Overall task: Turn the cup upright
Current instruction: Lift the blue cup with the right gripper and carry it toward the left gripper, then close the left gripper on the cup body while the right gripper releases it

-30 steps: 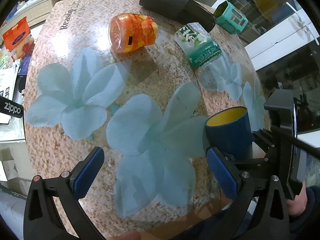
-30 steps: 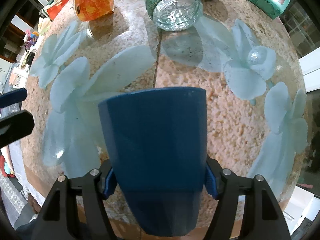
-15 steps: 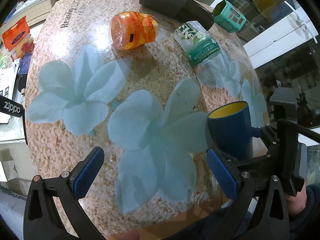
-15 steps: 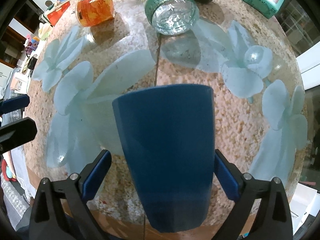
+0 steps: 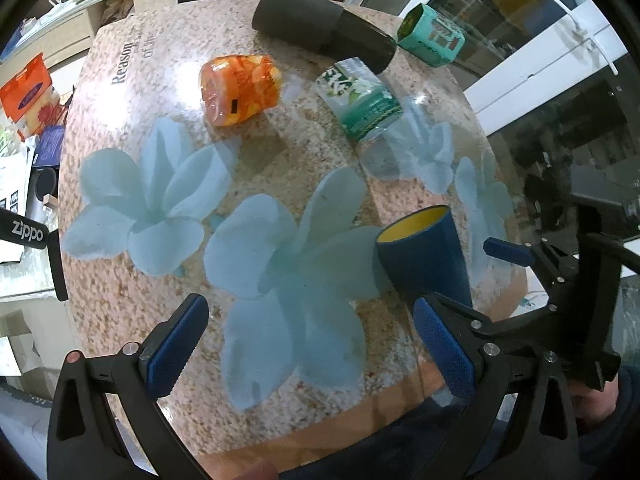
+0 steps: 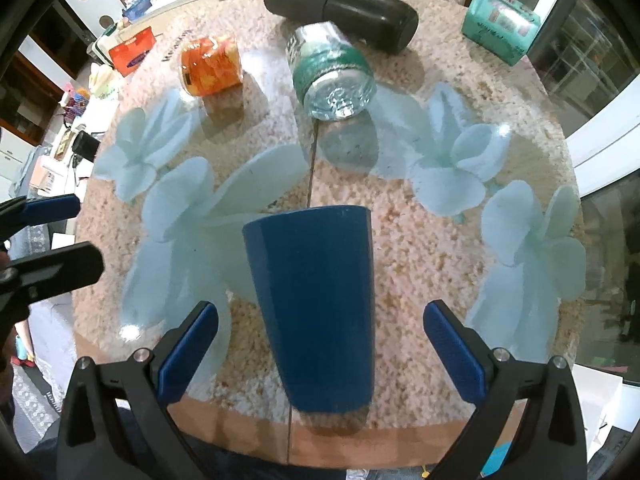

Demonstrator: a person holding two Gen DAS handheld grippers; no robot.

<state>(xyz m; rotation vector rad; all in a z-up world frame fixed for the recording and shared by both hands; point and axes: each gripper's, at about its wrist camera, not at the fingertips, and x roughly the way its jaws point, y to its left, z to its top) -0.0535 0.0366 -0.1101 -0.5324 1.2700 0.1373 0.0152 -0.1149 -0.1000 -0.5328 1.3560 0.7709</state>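
Observation:
A dark blue cup [image 6: 316, 304] with a yellow inside stands upright near the front edge of the flower-patterned table [image 6: 420, 240]. It also shows in the left wrist view [image 5: 424, 256], mouth up. My right gripper [image 6: 320, 352] is open, its blue pads on either side of the cup and clear of it. My left gripper [image 5: 308, 344] is open and empty above the table's front left, with the cup just beyond its right finger.
An orange jar [image 5: 240, 88], a green-labelled bottle [image 5: 360, 104] and a black flask [image 5: 320, 36] lie on their sides at the far part of the table. A teal box [image 5: 432, 40] sits at the far right. Cluttered shelves lie left of the table.
My right gripper has opened, let go of the cup and drawn back from it. The cup stays standing upright on the table. The left gripper has hardly moved.

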